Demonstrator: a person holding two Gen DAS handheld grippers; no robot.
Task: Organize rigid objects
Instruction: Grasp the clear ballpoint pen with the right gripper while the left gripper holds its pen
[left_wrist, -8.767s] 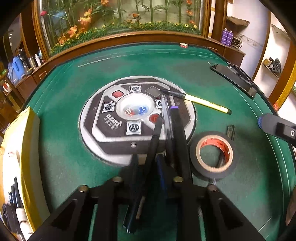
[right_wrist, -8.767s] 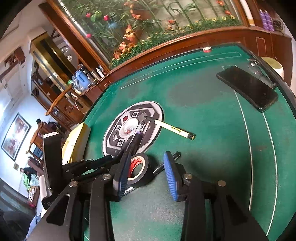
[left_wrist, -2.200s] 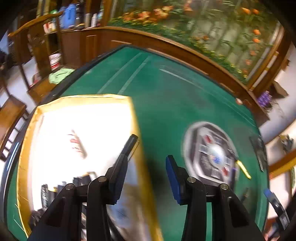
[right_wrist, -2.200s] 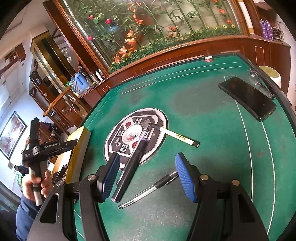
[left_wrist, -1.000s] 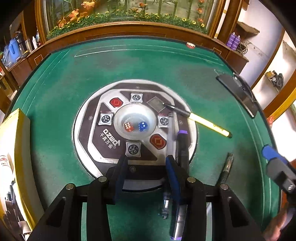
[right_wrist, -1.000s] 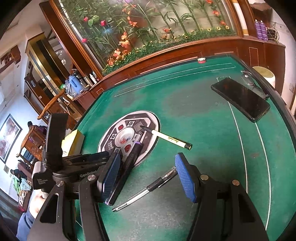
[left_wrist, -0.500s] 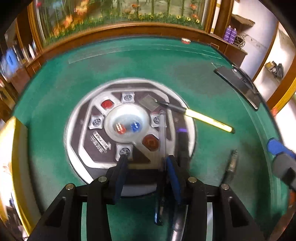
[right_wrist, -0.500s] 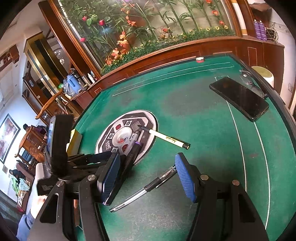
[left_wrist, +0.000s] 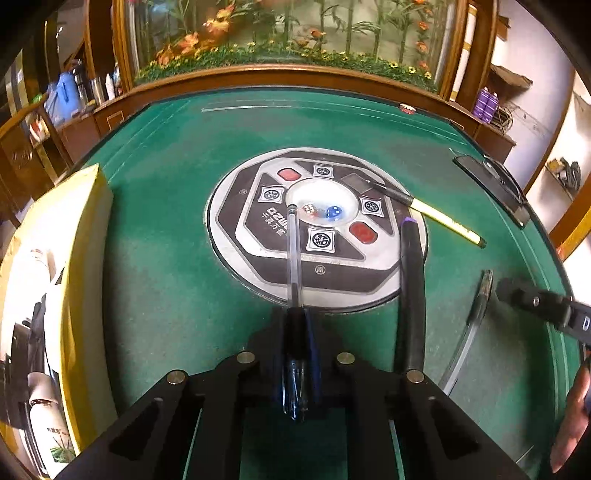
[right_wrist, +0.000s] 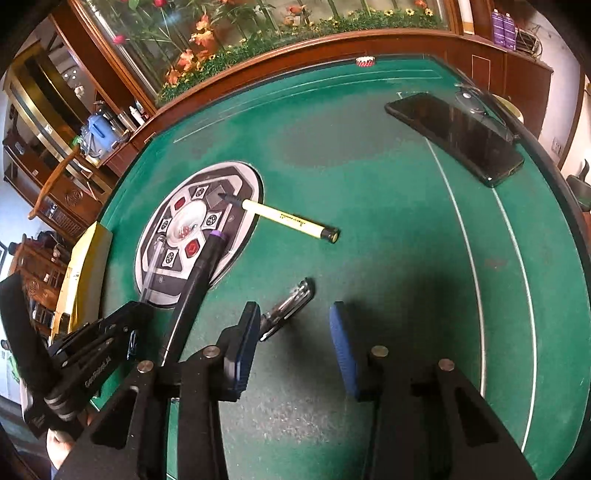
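now clamped in the left gripper (left_wrist: 297, 354), the clear ballpoint pen with blue cap (left_wrist: 294, 258) is risking pivoting loose, while the right gripper (right_wrist: 293, 347) is closing, empty, over the silver-clipped clear pen (right_wrist: 286, 308).

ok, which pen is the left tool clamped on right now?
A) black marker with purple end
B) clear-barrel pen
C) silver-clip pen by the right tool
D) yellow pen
B: in the left wrist view the left tool is shut on the clear-barrel pen, whose barrel sticks out over the dice console.
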